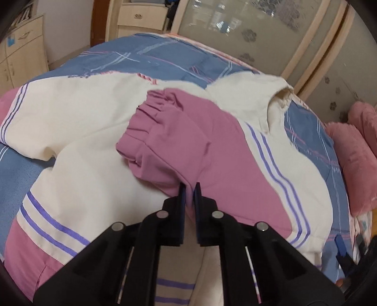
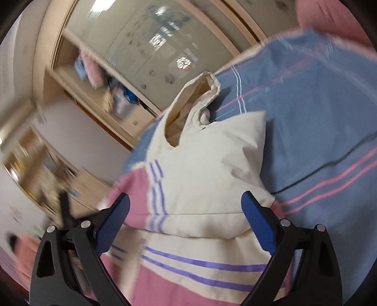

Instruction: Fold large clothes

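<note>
Jacket (image 1: 94, 131) spread on blue quilt (image 1: 165, 61); left tongs (image 1: 189, 188) pinching pink sleeve (image 1: 179, 141), right tongs (image 2: 186, 204) released.

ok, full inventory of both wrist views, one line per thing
jacket: 1, cream with pink panels and purple stripes, spread on the bed
sleeve: 1, pink with gathered cuff, folded across the jacket body
collar: 1, cream, standing up at the jacket's far end
bedspread: 1, blue with pink and white lines, under the jacket
cushions: at least 2, pink, at the bed's right edge
wardrobe doors: frosted, flower-patterned, behind the bed
drawers: cream, far wall
left gripper: shut on sleeve
right gripper: open, over the jacket
</note>
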{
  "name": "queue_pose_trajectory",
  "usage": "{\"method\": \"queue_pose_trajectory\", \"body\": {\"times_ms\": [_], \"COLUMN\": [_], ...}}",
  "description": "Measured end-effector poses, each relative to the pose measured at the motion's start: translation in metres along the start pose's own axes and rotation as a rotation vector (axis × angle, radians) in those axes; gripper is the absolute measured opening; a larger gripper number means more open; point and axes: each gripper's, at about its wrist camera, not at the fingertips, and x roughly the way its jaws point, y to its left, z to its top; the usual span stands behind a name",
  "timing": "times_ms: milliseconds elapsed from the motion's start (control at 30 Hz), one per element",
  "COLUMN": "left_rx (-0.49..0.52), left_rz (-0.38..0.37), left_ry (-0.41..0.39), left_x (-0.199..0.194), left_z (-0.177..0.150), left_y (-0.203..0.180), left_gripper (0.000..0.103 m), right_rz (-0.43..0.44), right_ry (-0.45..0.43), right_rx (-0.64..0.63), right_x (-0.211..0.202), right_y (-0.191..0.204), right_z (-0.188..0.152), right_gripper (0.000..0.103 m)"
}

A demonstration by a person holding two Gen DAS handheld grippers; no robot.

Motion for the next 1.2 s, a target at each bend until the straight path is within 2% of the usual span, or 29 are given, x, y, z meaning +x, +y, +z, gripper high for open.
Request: {"method": "queue_pose_trajectory", "body": {"times_ms": [67,133,233,267,367,400,433,467,500,533,600,700,733,800,867,933,1000,1033,1100,1167,1200], "left_rx": [0.008,0.016,0.026,0.031,0.041,0.043,0.045,0.047,0.050,0.053,0.063,0.080,0.074,0.046,0.009,-0.019,-0.020,-0.009,0.052,0.092,0.109], "left_rz": [-0.004,0.004,0.011,0.013,0.025,0.030,0.033,0.031,0.028,0.014,-0.010,0.020,0.024,0.074,0.114,0.148,0.176,0.180,0.184,0.151,0.152], "left_ry": [0.005,0.007,0.016,0.017,0.023,0.027,0.034,0.039,0.044,0.052,0.076,0.057,0.043,-0.035,-0.111,-0.176,-0.235,-0.254,-0.231,-0.173,-0.152], "left_x": [0.001,0.003,0.007,0.008,0.012,0.014,0.016,0.018,0.019,0.021,0.026,0.021,0.016,-0.004,-0.024,-0.038,-0.048,-0.050,-0.040,-0.021,-0.014], "left_z": [-0.005,-0.007,-0.010,-0.010,-0.014,-0.015,-0.016,-0.017,-0.018,-0.018,-0.021,-0.024,-0.024,-0.023,-0.022,-0.022,-0.020,-0.019,-0.017,-0.017,-0.018], "left_y": [0.001,0.001,-0.001,-0.002,-0.005,-0.006,-0.007,-0.008,-0.008,-0.010,-0.014,-0.019,-0.018,-0.012,-0.001,0.006,0.007,0.004,-0.008,-0.021,-0.025], "left_gripper": [0.008,0.009,0.011,0.012,0.015,0.015,0.015,0.016,0.021,0.024,0.025,0.026,0.033,0.041,0.043,0.037,0.036,0.036,0.036,0.032,0.029], "right_rz": [0.032,0.103,0.258,0.265,0.234,0.183,0.095,0.008,-0.037,-0.037,-0.015,-0.067,-0.089,-0.131,-0.165,-0.100,-0.055,-0.086,-0.187,-0.316,-0.373], "right_ry": [0.026,0.106,0.252,0.284,0.332,0.357,0.339,0.267,0.202,0.152,0.137,0.191,0.203,0.215,0.195,0.174,0.133,0.076,-0.017,-0.006,0.025], "right_rx": [0.044,0.048,-0.014,-0.038,0.009,0.066,0.121,0.183,0.227,0.273,0.331,0.248,0.205,0.076,-0.099,-0.270,-0.383,-0.429,-0.458,-0.416,-0.392], "right_x": [0.000,0.003,0.010,0.013,0.036,0.049,0.055,0.052,0.044,0.036,0.028,0.027,0.023,0.013,0.000,-0.011,-0.015,-0.016,-0.007,0.023,0.037], "right_y": [-0.007,-0.006,0.011,0.016,0.013,0.004,-0.008,-0.022,-0.031,-0.040,-0.050,-0.038,-0.030,-0.010,0.015,0.046,0.067,0.077,0.081,0.069,0.060], "right_z": [0.002,0.002,-0.006,-0.009,-0.016,-0.018,-0.017,-0.013,-0.009,-0.005,-0.002,-0.004,-0.003,-0.003,-0.002,-0.010,-0.019,-0.023,-0.025,-0.022,-0.021], "right_gripper": [0.095,0.095,0.095,0.095,0.095,0.095,0.094,0.087,0.077,0.077,0.077,0.077,0.078,0.080,0.083,0.083,0.084,0.084,0.084,0.083,0.076]}}
